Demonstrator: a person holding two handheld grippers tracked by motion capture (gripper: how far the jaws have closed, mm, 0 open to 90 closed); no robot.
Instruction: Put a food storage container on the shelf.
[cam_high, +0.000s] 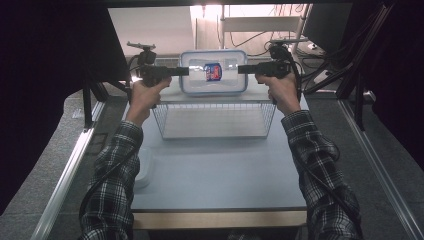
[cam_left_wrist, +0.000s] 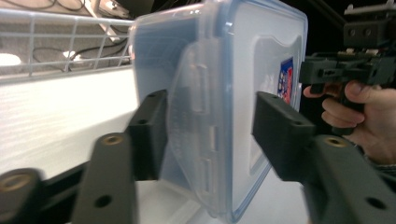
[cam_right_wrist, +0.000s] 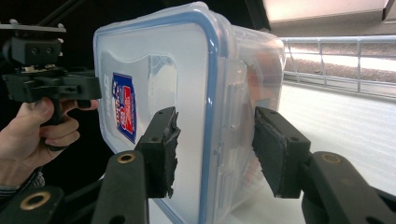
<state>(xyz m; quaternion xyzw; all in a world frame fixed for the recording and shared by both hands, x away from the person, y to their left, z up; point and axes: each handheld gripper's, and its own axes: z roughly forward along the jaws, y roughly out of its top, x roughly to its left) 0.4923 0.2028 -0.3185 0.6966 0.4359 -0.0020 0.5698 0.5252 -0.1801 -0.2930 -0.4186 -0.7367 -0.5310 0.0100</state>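
A clear lidded container (cam_high: 214, 73) with blue seal and a red-blue label hangs between both grippers. The left gripper (cam_left_wrist: 208, 121) and right gripper (cam_right_wrist: 215, 144) each straddle a side latch, pads not pressing; the high view shows a wire basket (cam_high: 215, 120) beneath.

We see a clear container (cam_high: 214, 73) with blue-rimmed lid and a red-and-blue label (cam_high: 213, 71), a white wire basket (cam_high: 214, 120), a pale grey counter (cam_high: 215, 175), and black-and-white plaid sleeves (cam_high: 320, 165).
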